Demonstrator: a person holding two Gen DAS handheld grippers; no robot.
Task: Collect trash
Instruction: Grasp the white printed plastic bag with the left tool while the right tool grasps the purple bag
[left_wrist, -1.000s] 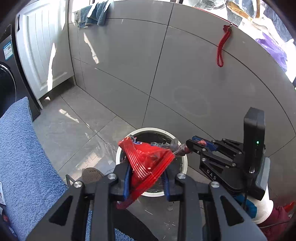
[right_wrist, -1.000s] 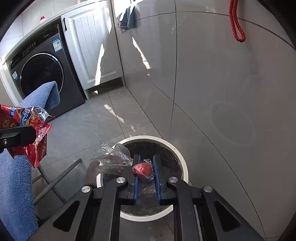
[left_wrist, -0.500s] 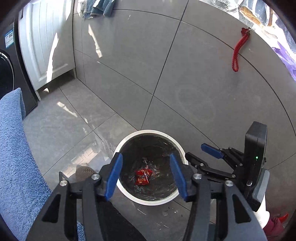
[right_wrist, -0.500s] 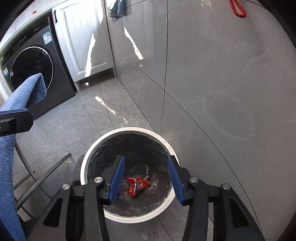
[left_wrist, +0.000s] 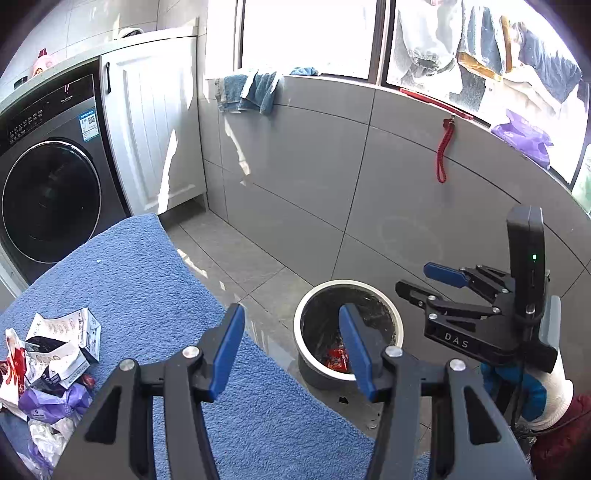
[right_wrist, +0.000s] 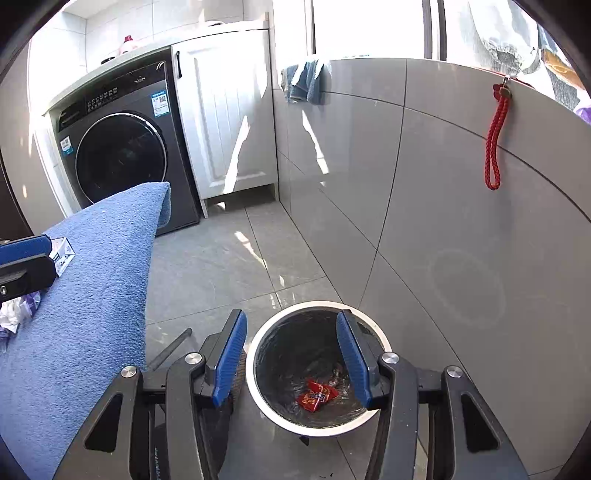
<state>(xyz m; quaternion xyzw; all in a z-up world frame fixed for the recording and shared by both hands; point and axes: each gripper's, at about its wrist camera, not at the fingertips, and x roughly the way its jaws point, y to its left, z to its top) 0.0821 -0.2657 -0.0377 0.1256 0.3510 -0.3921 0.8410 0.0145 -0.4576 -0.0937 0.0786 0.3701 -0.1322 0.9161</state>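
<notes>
Both grippers are empty. The left gripper (left_wrist: 291, 350) has its blue pads spread apart with nothing between them, and the right gripper (right_wrist: 291, 362) has its jaws opening, also with nothing between them. Beyond and below the right gripper's fingertips stands the white-rimmed trash bin (right_wrist: 258, 391) with its dark liner, and a red snack wrapper (right_wrist: 317, 396) lies at its bottom, so that piece looks delivered. The trash still to collect is a heap of crumpled wrappers (left_wrist: 55, 369), white, purple and red, lying on the blue towel-covered surface (left_wrist: 147, 280) well to the left of the left gripper's fingers and a little nearer the camera than their tips. The step in hand looks like going back for another piece. To do it well, swing the left gripper toward the heap with the pads kept apart, come down over one piece standing proud of the pile, such as the white printed carton scrap on top, and close on a stiff folded edge, not on loose film that would slip. Avoid pinching the towel pile underneath. The right gripper would best clear away from the bin so the two do not cross.
</notes>
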